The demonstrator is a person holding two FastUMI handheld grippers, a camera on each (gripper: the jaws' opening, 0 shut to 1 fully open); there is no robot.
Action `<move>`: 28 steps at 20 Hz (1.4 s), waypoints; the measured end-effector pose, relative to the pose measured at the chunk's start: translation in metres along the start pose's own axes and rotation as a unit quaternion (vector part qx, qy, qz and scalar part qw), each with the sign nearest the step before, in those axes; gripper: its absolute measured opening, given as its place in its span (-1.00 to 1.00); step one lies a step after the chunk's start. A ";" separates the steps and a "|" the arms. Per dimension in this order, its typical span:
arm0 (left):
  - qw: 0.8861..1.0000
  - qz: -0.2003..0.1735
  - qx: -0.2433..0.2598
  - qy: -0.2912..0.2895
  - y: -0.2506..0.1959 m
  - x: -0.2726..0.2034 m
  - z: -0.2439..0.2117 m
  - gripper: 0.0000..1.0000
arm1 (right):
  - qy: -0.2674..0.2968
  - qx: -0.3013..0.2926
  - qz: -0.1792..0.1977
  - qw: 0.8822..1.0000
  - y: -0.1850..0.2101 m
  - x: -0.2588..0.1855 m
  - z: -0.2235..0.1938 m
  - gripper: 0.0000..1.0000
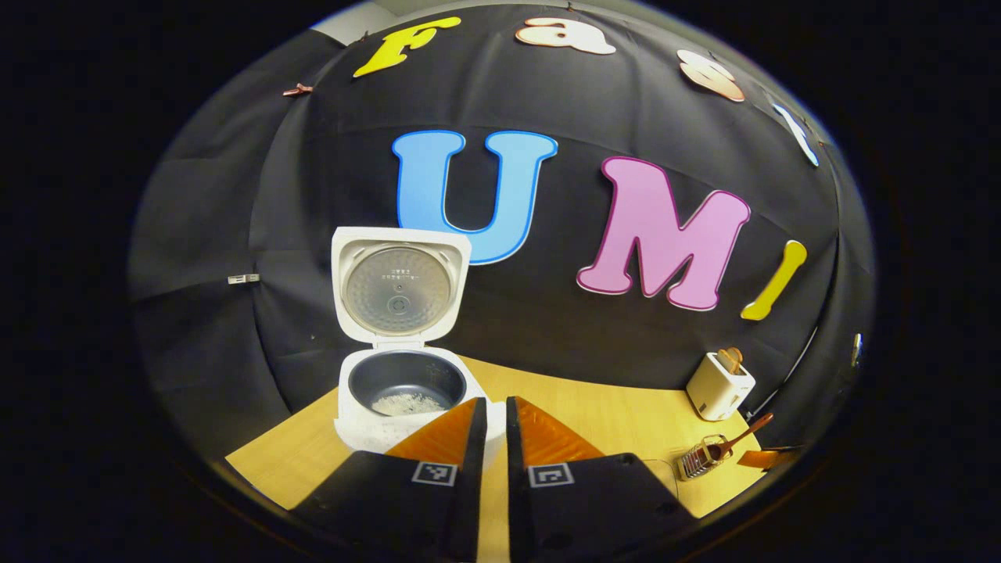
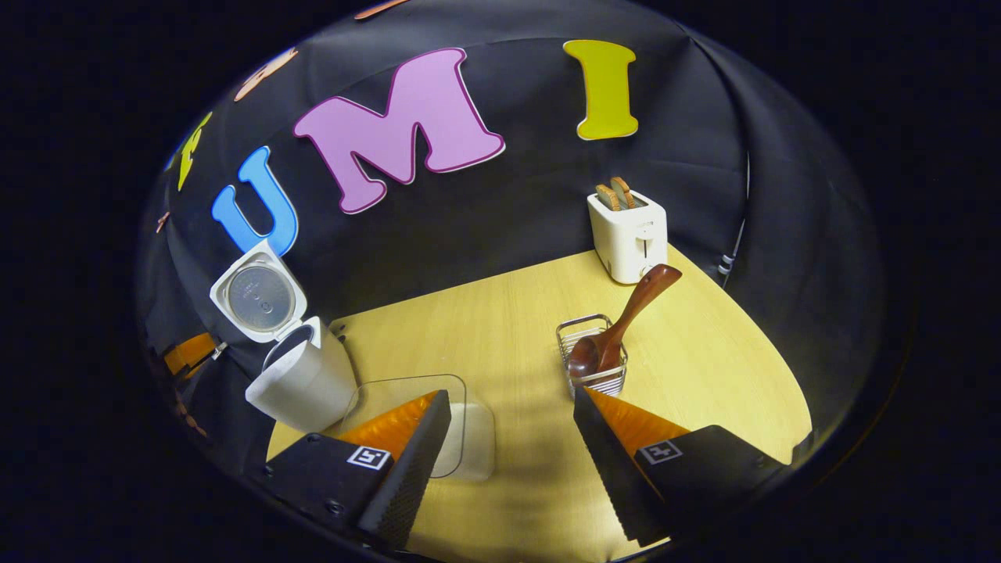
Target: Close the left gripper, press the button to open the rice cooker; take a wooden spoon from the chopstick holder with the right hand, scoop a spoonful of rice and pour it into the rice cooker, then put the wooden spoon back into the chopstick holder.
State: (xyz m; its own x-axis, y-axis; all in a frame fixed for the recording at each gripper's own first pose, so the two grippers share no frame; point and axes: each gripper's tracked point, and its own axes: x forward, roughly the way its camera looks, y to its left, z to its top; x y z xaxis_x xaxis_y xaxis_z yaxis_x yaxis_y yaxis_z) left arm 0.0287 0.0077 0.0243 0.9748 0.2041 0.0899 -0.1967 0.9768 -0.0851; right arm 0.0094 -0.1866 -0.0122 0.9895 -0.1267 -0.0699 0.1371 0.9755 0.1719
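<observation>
Over wooden table, right gripper gapes beside chopstick holder.

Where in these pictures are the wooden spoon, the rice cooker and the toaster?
wooden spoon (image 2: 626, 315), right gripper view, on the middle of its handle above the wire holder.
rice cooker (image 1: 407, 381), left gripper view, on the dark inner pot under the raised lid.
toaster (image 2: 629, 238), right gripper view, on its white front face.

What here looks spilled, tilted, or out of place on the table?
Nothing stands out. The rice cooker has its lid up, with rice inside the pot and none seen spilled. The wooden spoon leans in the chopstick holder, and the toaster stands upright.
</observation>
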 end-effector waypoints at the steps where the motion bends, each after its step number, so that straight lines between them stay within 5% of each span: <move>1: 1.000 -0.007 0.003 0.001 -0.007 -0.002 -0.003 -0.55 | -0.008 0.002 -0.005 1.000 -0.007 0.002 0.006 0.97; 3: 1.000 -0.013 0.010 0.004 -0.018 -0.006 -0.010 -0.53 | -0.018 0.006 -0.016 1.000 -0.023 0.009 0.017 0.97; 5: 1.000 -0.014 0.020 0.004 -0.025 -0.007 -0.015 -0.02 | -0.021 0.015 -0.031 0.999 -0.040 0.014 0.025 0.97; 7: 0.999 -0.028 0.026 0.007 -0.036 -0.011 -0.018 0.10 | -0.035 0.029 -0.048 0.998 -0.057 0.021 0.038 0.97; 10: 0.998 -0.028 0.046 0.010 -0.042 -0.012 -0.025 0.67 | -0.036 0.058 -0.060 0.996 -0.082 0.038 0.046 0.97; 12: 0.997 -0.025 0.070 0.015 -0.043 -0.015 -0.031 0.89 | -0.035 0.063 -0.063 0.995 -0.095 0.048 0.051 0.97; 28: 0.991 -0.019 0.112 0.075 -0.052 -0.012 -0.066 0.92 | -0.010 0.082 -0.062 0.995 -0.120 0.169 0.039 0.97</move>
State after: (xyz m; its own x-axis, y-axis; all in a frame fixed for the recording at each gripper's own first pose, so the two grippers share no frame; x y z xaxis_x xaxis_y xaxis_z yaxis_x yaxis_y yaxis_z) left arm 0.0345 -0.0501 -0.0373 0.9833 0.1711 -0.0615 -0.1613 0.9771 0.1388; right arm 0.1620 -0.3325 -0.0068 0.9650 -0.2493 -0.0811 0.2620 0.9103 0.3204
